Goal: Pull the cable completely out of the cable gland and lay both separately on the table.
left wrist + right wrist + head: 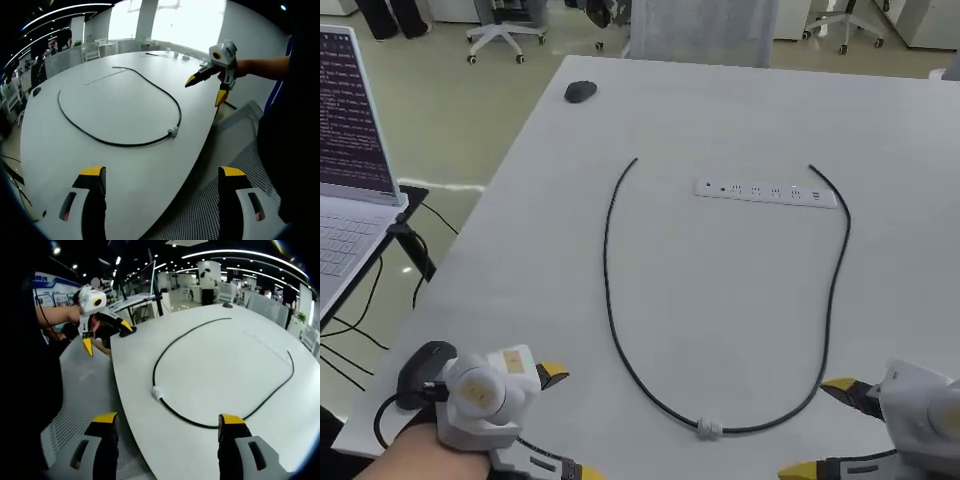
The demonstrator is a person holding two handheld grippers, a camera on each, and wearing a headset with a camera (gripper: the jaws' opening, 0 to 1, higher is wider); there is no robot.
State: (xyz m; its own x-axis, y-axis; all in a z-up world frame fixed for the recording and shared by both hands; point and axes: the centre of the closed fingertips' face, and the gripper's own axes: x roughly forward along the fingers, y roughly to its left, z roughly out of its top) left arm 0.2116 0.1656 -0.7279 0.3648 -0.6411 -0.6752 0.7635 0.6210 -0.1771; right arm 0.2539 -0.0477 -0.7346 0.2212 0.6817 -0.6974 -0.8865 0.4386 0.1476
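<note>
Pre-grasp: your L gripper (563, 421) & R gripper (810, 427) flank small white cable gland (708, 429), fingers wide. Nxt: clamp gland, pull thin black cable (609, 262).

Bright, even light. Ceiling strip lamps (235, 252) streak in right gripper view; far windows (185, 22) blown out. White matte tabletop (720, 300): faint shadows. Fisheye edges bend.

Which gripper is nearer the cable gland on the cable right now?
Right, by a little. The right gripper is open just to the right of the cable gland; the left gripper, also open, is farther away on the gland's left.
</note>
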